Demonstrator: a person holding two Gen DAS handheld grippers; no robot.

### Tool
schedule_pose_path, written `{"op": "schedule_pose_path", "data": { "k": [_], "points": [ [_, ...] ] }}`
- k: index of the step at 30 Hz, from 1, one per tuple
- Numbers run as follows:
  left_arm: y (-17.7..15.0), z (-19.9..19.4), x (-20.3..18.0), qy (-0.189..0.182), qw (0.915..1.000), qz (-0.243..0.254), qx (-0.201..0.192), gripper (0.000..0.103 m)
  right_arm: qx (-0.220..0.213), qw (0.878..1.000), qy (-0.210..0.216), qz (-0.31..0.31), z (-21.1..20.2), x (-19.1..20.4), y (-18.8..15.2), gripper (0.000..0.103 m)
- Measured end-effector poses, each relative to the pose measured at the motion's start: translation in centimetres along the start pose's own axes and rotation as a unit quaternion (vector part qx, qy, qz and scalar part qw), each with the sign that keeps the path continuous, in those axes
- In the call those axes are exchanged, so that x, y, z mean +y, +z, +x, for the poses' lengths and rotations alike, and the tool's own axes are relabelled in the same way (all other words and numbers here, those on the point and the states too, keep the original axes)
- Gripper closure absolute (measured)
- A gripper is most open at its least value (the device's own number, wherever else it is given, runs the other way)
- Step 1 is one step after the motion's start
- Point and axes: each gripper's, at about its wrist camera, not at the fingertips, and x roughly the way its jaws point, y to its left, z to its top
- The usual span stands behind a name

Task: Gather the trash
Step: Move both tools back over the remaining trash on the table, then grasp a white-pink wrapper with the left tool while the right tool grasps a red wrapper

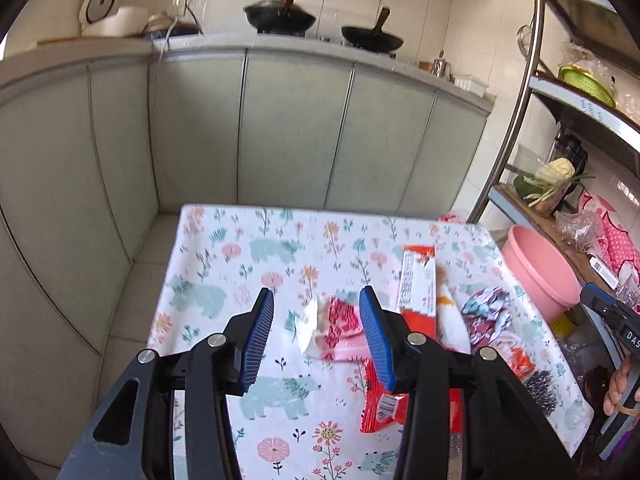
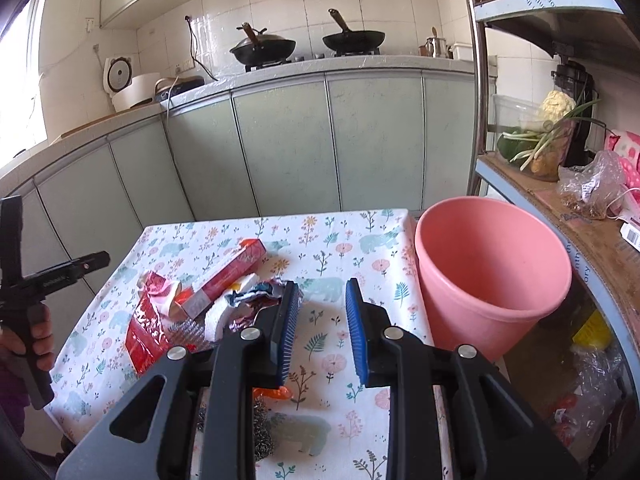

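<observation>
Your left gripper (image 1: 317, 334) hangs with jaws apart, empty, over the pink-and-white wrapper (image 1: 339, 330) mid-table. Your right gripper (image 2: 322, 328) is also apart and empty, above bare tablecloth (image 2: 360, 240) near the right edge, beside the pink bucket (image 2: 492, 276).

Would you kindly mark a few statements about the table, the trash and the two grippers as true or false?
1. The pink bucket is empty. True.
2. The left gripper grips a wrapper. False: its jaws stand apart, with nothing between them.
3. Two black woks sit on the stove. True.
4. The long red box is inside the bucket. False: it lies on the floral tablecloth.
5. The right gripper is empty. True.
</observation>
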Motion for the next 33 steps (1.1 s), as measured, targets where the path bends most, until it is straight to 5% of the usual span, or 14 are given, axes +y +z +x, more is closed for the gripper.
{"op": "schedule_pose_path", "data": {
  "k": [15,19,22,25,33],
  "points": [
    [-1.8,7.0,-0.2,-0.026,0.9976,-0.001,0.065,0.061,0.046,0.999,0.000,-0.008,2.3,0.9,-0.8,0.078],
    [-1.8,6.8,-0.1,-0.034,0.9976,-0.005,0.060,0.078,0.055,0.998,0.006,-0.009,2.8,1.3,-0.8,0.078],
    [-1.8,6.5,-0.1,-0.032,0.9979,-0.003,0.057,0.080,0.058,0.998,0.013,-0.013,3.0,1.7,-0.8,0.078],
    [-1.8,5.7,-0.1,-0.028,0.9987,0.001,0.043,0.096,0.060,0.998,0.020,-0.019,2.9,2.0,-0.9,0.078],
    [-1.1,2.8,-0.2,-0.023,0.9997,0.002,0.005,0.098,0.069,0.994,0.080,-0.007,2.3,2.3,-1.1,0.078]
  ]
}}
